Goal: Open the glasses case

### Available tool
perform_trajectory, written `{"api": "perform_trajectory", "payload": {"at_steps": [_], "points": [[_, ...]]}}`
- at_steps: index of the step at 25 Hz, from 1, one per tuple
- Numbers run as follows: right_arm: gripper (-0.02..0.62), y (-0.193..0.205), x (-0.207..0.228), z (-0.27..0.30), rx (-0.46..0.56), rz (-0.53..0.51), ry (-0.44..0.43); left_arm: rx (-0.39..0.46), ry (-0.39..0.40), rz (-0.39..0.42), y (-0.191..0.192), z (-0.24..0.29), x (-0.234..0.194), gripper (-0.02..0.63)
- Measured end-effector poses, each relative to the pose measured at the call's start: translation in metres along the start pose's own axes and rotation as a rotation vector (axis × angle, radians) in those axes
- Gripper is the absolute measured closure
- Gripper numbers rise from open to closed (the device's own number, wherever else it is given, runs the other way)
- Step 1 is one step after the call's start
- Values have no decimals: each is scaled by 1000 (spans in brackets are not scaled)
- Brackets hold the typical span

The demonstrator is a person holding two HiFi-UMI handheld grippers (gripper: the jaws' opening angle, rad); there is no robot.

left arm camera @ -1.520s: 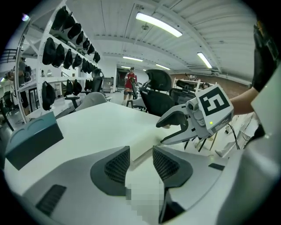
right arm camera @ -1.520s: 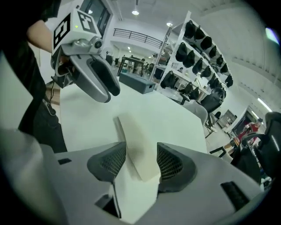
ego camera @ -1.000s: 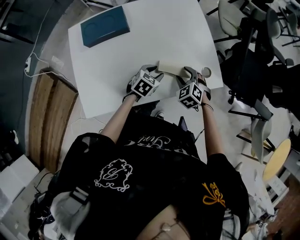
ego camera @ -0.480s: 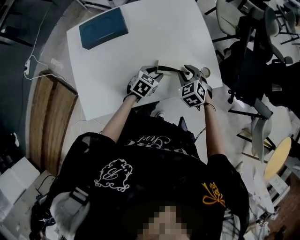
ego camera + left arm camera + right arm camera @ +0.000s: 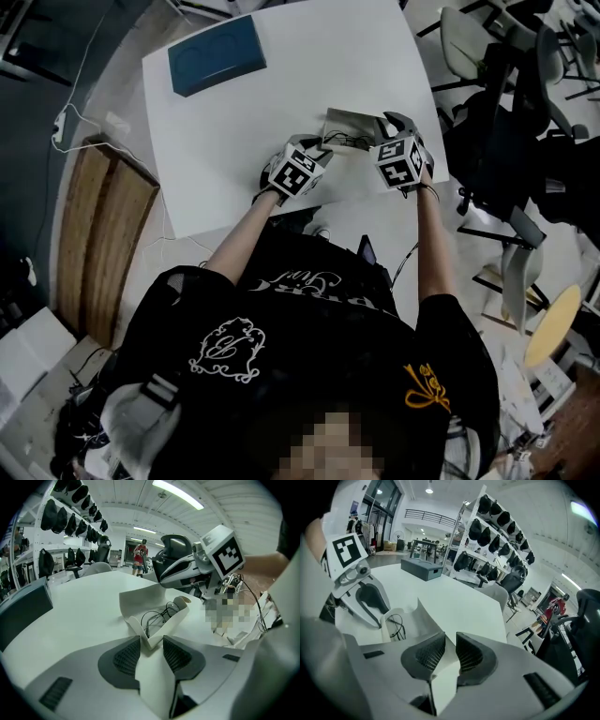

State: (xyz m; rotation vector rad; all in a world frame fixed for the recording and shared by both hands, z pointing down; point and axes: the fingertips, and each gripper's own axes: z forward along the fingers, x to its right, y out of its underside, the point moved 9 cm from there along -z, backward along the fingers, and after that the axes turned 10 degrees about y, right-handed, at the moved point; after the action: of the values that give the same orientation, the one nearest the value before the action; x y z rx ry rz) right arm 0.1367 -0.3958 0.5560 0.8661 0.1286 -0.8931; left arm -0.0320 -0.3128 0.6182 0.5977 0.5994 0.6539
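A white folding glasses case lies near the front edge of the white table. Its lid flap stands raised, and thin wire glasses show inside. My left gripper has the case's pointed near end wedged between its pads, at the case's left end. My right gripper has the edge of the lid flap between its narrowing pads; its jaws are closing on it. In the head view the right gripper sits at the case's right end.
A dark blue box lies at the table's far left corner. Dark office chairs crowd the floor right of the table. A wooden panel lies on the floor to the left. Shelves of helmets line the room.
The right gripper has moved up and away from me with the lid flap, and its jaws have narrowed. The case now stands open and shows the glasses. The left gripper stayed put.
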Motion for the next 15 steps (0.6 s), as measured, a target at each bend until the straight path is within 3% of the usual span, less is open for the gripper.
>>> {"api": "perform_trajectory", "payload": {"at_steps": [10,15], "points": [[506,-4,4,5,-25,79,1,1,3,-9,0,0,-4,456],[506,-7,5,-24,7,206,15,-12,-9,-6,1,-10,-2,456]]}}
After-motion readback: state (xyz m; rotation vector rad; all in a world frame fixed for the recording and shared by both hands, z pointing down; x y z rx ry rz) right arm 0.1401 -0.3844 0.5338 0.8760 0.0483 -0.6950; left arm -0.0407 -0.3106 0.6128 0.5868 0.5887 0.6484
